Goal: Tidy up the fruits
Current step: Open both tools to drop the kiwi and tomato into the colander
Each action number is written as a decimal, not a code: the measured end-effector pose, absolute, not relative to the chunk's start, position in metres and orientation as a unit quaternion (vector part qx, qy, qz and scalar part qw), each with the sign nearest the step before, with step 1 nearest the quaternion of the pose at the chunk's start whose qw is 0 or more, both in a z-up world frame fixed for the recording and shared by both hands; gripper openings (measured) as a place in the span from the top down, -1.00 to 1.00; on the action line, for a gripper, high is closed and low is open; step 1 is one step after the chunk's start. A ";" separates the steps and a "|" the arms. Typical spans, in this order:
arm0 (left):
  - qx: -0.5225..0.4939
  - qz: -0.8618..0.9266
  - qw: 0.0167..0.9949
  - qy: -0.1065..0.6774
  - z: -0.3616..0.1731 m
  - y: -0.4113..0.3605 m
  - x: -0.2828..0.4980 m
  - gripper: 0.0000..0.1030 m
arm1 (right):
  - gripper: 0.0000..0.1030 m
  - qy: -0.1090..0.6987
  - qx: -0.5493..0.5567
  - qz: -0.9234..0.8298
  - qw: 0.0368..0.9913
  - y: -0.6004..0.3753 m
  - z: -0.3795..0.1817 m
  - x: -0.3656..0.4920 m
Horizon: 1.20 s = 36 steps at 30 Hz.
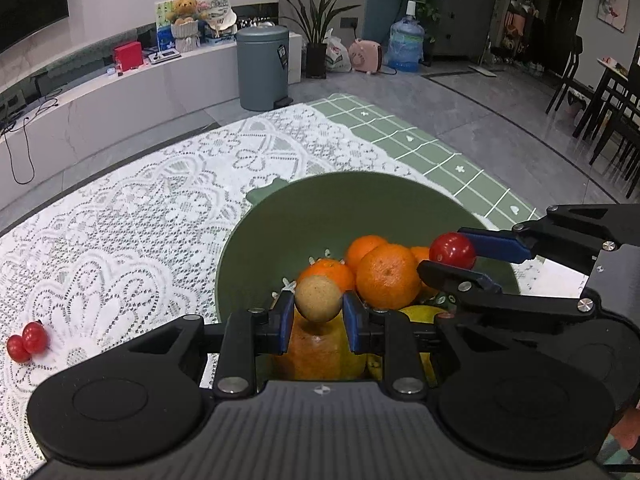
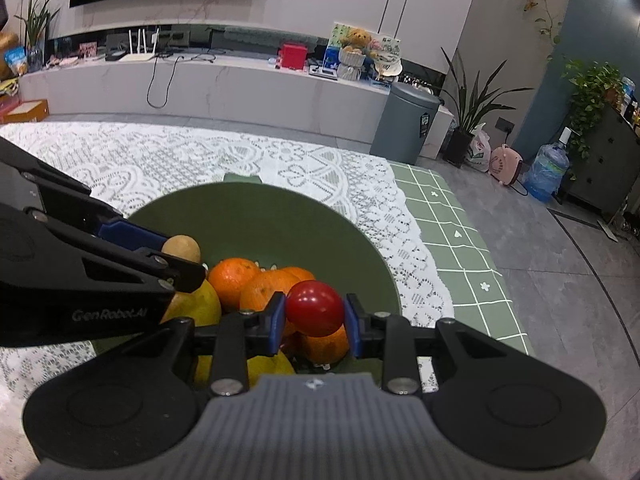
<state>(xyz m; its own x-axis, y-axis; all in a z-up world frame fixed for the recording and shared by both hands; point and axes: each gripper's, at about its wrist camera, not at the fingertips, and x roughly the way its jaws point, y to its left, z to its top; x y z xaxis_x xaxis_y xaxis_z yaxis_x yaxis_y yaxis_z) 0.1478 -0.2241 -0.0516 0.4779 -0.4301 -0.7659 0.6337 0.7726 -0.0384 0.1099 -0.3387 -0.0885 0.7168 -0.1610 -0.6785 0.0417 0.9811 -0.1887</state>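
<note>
Since both fruits are small and round, each hand-held gripper just pinches its pick across the middle between the blue pads, which is probably the only way to keep something like that from rolling out. The left hand-held gripper [image 1: 319, 314] is clamped on a tan, speckled little fruit [image 1: 319, 298] (longan, maybe? hard to say), and the right hand-held gripper [image 2: 315, 322] is clamped on a glossy red cherry tomato [image 2: 315, 308]. Both are held over the green bowl [image 1: 280, 232], tilted down toward the heap already inside: several oranges [image 1: 387, 276] on top of some bigger yellow fruit [image 2: 196, 300]. The two tools come in side by side from the near rim, close together but not touching, so it looks like a double drop-off is the plan. As for which way things point, there's not much to report: both held fruits are near enough spheres, no real long axis, and no stem end can be made out. Two more cherry tomatoes [image 1: 26, 342] sit touching each other on the lace cloth [image 1: 140, 220] covering the tabletop, well off to the left of the bowl, so the sorting doesn't look finished.
</note>
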 end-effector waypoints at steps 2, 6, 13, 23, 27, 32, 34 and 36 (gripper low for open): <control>0.126 -0.313 0.848 0.408 -0.054 -0.224 0.149 0.44 | 0.46 0.378 -0.082 -0.054 0.921 -0.339 -0.091 0.113; 0.127 -0.317 0.847 0.407 -0.056 -0.225 0.151 0.44 | 0.46 0.382 -0.085 -0.049 0.919 -0.339 -0.095 0.115; 0.133 -0.318 0.842 0.415 -0.060 -0.229 0.155 0.40 | 0.46 0.395 -0.088 -0.035 0.914 -0.339 -0.097 0.119; 0.132 -0.319 0.842 0.415 -0.057 -0.225 0.157 0.25 | 0.45 0.397 -0.094 -0.037 0.912 -0.337 -0.095 0.120; 0.126 -0.321 0.846 0.406 -0.051 -0.223 0.155 0.12 | 0.27 0.396 -0.097 -0.036 0.912 -0.335 -0.093 0.119; 0.116 -0.316 0.856 0.392 -0.039 -0.217 0.152 -0.10 | 0.04 0.389 -0.096 -0.034 0.916 -0.334 -0.084 0.116; 0.112 -0.313 0.859 0.388 -0.034 -0.215 0.151 -0.13 | -0.12 0.385 -0.091 -0.035 0.918 -0.335 -0.079 0.115; 0.110 -0.311 0.862 0.384 -0.030 -0.211 0.150 -0.15 | -0.21 0.384 -0.083 -0.035 0.919 -0.335 -0.075 0.113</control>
<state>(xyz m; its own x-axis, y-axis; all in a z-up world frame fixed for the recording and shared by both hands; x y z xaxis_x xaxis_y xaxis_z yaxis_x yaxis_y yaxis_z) 0.1495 -0.2114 -0.0297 0.5115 -0.4519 -0.7308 0.6208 0.7824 -0.0492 0.1132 -0.3347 -0.0748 0.7034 -0.1271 -0.6993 0.0003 0.9839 -0.1785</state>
